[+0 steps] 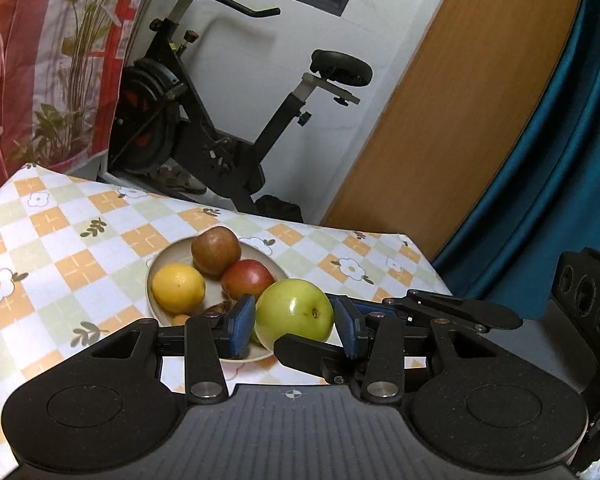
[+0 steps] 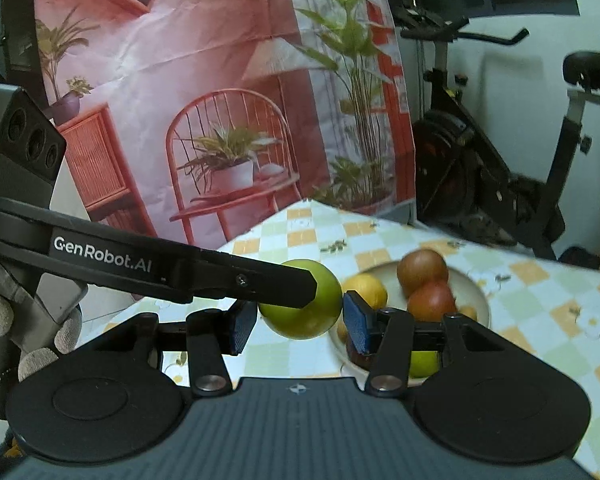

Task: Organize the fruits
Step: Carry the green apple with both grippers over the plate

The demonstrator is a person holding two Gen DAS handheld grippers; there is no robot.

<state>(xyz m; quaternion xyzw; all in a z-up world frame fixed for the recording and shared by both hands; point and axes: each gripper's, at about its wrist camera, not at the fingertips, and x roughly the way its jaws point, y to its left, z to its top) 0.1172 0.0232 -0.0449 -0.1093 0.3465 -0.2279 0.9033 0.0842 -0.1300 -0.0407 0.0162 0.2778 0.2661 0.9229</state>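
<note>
Green apple (image 1: 294, 309) sits between the blue pads of both claws, above the near rim of the bowl (image 1: 156, 276) on the desk (image 1: 60, 248). Left claw (image 1: 295, 322) and right claw (image 2: 296, 322) each appear clamped on the apple from crossing directions. Judgement: keep both hands level and moving together, squeeze unchanged. The skin looks smooth and may slip. Lemon (image 1: 178, 288) and two red apples (image 1: 247, 279) lie in the bowl.
</note>
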